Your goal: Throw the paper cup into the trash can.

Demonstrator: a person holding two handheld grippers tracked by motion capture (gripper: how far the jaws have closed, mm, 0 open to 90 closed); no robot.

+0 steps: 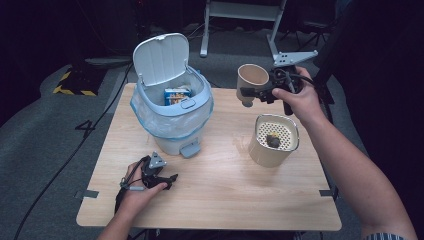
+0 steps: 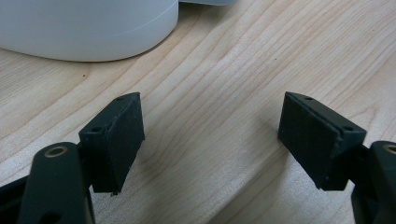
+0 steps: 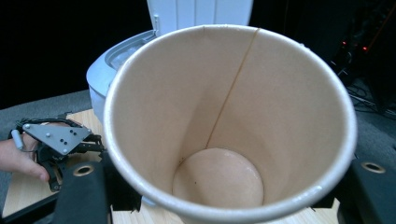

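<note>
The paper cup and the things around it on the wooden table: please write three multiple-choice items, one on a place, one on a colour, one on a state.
1. Where is the beige paper cup?
A. Lying inside the bin
B. Held above the table in the right tongs
C. Standing beside the left tongs

2. What colour is the lidded plastic pedal bin?
A. Pale blue-white
B. Red
C. Black

3. What is the state of the bin's hinged lid?
A. Shut
C. Taken off, lying on the table
B. Raised open

Answers: 1 B, the high view shows the jaws clamping the cup off the light wooden table. 2 A, its body is pale in the high view. 3 B, the lid stands upright and a small blue carton shows inside.
</note>
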